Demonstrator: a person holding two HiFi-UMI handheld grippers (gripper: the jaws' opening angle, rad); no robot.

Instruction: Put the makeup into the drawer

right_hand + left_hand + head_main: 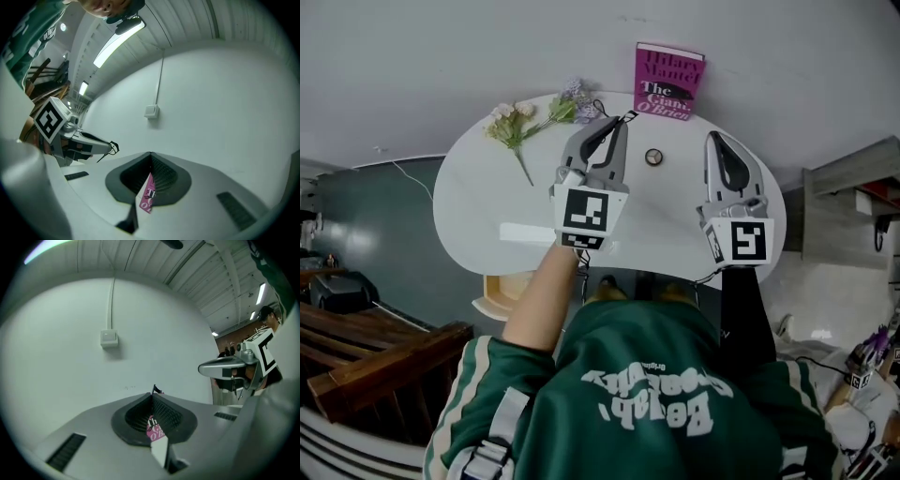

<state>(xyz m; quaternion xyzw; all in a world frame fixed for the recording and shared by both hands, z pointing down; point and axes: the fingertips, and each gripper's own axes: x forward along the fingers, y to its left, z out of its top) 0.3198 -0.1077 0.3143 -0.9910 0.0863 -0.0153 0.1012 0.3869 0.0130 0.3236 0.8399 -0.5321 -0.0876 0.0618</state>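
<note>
You are pinching a thin black makeup stick (156, 390) in the very tips of the left tongs (620, 126). Their jaws are standing fully together on it, and only a short dark end is poking out past them. You are holding it up over the white worktop (478, 202), out toward the pink book (667, 82) that is leaning on the wall. The right tongs (715, 142) are sitting closed too, with nothing between them, off to the side of the left pair.

A piece this slim is probably going to feel almost weightless, so you are not likely to sense it slipping. It looks stiff and smooth, which means it may be pivoting or sliding in a tip pinch if you are swinging it quickly. It could also be snapping or smearing under a hard squeeze. A hold nearer its middle, deeper on the ribbed pads, would be steadying it better than the present end grip.

A small round piece (653, 157), possibly a compact, is lying on the worktop between the two tongs, near the flowers (520, 127). If it belongs to the makeup, it is likely hard and slick, so you would be taking it across its width from the sides.

What looks like the open drawer (502, 292) is showing pale wood under the near left edge of the worktop, well apart from the stick.
</note>
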